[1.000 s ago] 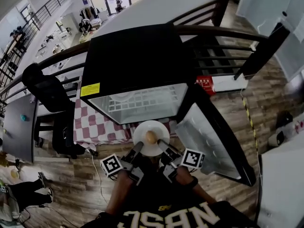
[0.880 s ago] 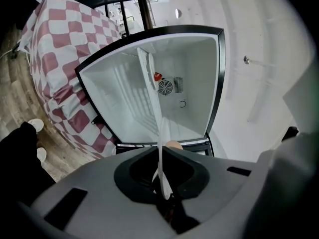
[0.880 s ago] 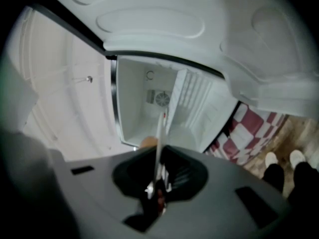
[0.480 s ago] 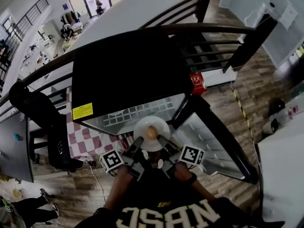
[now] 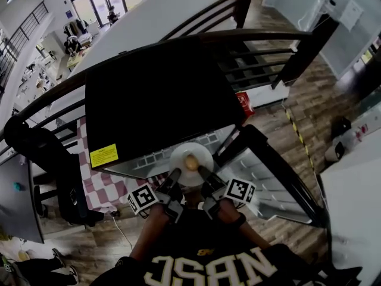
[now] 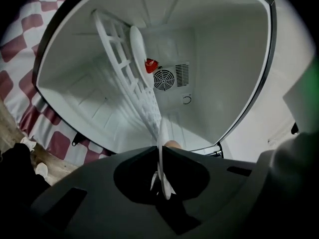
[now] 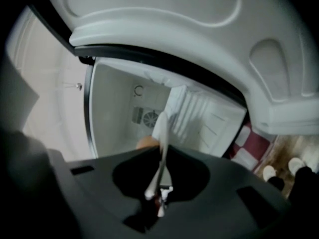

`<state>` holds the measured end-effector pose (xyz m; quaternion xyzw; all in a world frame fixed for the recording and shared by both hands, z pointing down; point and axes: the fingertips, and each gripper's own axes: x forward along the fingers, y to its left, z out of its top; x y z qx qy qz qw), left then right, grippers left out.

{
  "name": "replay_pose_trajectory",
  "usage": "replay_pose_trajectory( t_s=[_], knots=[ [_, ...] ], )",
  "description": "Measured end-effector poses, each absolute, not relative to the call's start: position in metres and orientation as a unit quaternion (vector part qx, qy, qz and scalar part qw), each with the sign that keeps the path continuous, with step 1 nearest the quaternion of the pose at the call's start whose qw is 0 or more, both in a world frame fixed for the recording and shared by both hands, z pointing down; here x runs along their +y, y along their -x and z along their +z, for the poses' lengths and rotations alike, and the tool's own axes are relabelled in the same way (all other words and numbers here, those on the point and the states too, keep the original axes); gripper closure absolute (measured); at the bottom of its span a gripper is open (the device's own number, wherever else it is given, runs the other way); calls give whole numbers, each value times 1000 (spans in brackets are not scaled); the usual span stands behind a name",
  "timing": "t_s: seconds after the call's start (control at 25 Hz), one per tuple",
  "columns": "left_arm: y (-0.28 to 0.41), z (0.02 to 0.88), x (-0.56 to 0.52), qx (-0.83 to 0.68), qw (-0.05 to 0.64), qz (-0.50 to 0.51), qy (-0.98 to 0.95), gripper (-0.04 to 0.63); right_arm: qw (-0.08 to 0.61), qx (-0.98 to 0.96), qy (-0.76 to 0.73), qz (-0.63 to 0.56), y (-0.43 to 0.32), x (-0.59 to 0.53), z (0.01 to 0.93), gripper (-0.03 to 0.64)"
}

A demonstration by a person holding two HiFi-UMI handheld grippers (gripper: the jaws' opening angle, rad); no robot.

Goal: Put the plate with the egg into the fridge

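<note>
While left gripper (image 5: 176,174) and right gripper (image 5: 200,171) fingers are gripping the plate (image 5: 180,155) rim, the egg (image 5: 191,162) is sitting mid-frame at the fridge (image 5: 155,94) mouth; wire shelf (image 6: 119,59) ahead, open door (image 5: 265,174) lower right.

A round white plate (image 5: 179,155) hangs level at the open front of the fridge (image 5: 155,94), its near rim pinched by the fingers of the left gripper (image 5: 176,175) and right gripper (image 5: 201,171). A tan egg (image 5: 191,162) rests at the plate's centre. The fridge is small and black, white inside, with its door swung open.
</note>
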<state>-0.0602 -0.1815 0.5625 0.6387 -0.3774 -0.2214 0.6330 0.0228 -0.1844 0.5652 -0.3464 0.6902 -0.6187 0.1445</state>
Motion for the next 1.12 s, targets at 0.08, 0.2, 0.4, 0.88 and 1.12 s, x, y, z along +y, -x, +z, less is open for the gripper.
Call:
replay_pose_trajectory(
  t_s=[0.08, 0.2, 0.4, 0.88, 1.12],
  knots=[
    [59, 563, -188, -382, 625, -203, -649, 555, 147, 689, 352, -616, -24, -191, 565, 577],
    [60, 564, -196, -385, 624, -194, -652, 555, 146, 679, 362, -621, -23, -198, 566, 577],
    [63, 571, -206, -381, 629, -192, -650, 555, 159, 686, 353, -616, -19, -211, 572, 577],
    [59, 578, -224, -372, 656, -188, -630, 557, 162, 667, 371, -625, -22, -232, 580, 577],
    [63, 579, -228, -371, 657, -185, -630, 557, 171, 660, 378, -626, -19, -241, 580, 577]
  ],
)
